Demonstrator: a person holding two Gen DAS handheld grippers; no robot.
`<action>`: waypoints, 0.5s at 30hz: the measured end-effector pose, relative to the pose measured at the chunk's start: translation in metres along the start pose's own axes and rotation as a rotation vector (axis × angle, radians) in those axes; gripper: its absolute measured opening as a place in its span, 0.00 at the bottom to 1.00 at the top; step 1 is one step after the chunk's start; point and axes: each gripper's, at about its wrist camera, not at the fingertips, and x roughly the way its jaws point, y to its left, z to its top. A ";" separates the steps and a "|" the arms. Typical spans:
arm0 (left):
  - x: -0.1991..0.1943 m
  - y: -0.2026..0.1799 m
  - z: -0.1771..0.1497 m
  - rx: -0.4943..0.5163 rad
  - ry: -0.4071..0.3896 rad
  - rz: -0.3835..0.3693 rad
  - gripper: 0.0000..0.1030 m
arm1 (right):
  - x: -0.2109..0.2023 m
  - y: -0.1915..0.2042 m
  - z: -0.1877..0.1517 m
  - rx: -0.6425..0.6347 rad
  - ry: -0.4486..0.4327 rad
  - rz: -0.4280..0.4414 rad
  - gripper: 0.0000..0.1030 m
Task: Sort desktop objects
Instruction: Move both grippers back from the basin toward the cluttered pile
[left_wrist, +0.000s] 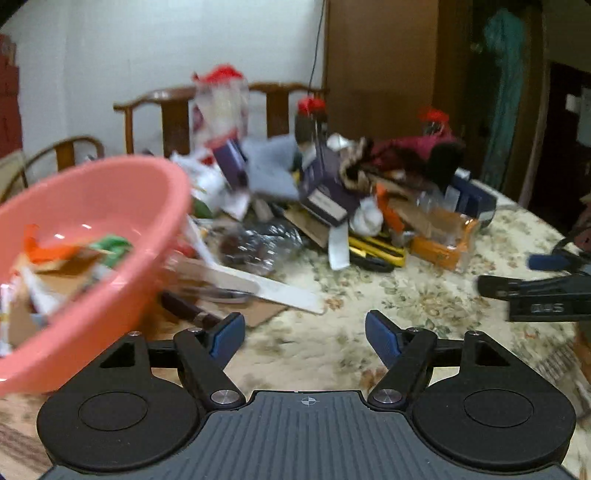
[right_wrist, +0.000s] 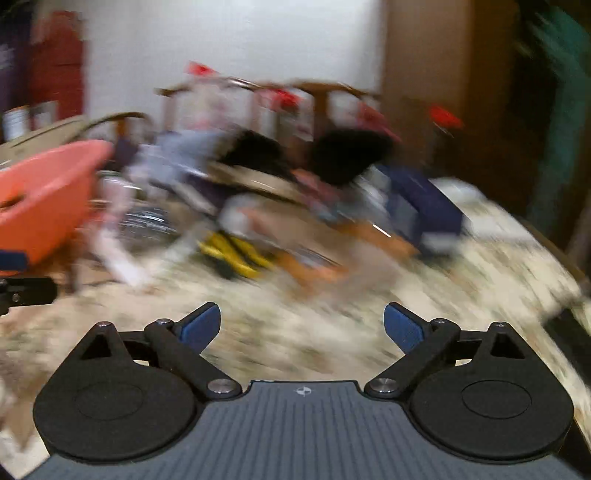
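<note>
A pink plastic basin with paper scraps and wrappers in it stands at the left of the floral tablecloth. A heap of boxes, cloth, plastic wrap and yellow items lies across the middle of the table. My left gripper is open and empty above bare cloth, just right of the basin. My right gripper is open and empty; its view is motion-blurred, with the basin at far left and the heap ahead. The right gripper also shows at the right edge of the left wrist view.
A white flat strip and a dark-handled tool lie on cardboard beside the basin. Wooden chairs stand behind the table. A brown cabinet stands at the back right. The table's edge curves at the right.
</note>
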 end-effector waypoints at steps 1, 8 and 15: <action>0.010 -0.003 0.002 -0.007 0.009 -0.004 0.81 | 0.004 -0.012 -0.002 0.037 0.012 -0.013 0.94; 0.060 -0.016 0.038 -0.037 -0.034 0.084 0.89 | 0.031 -0.034 0.015 0.116 0.047 -0.045 0.94; 0.077 -0.009 0.026 -0.021 -0.022 0.091 0.89 | 0.093 -0.018 0.050 0.054 0.108 -0.045 0.99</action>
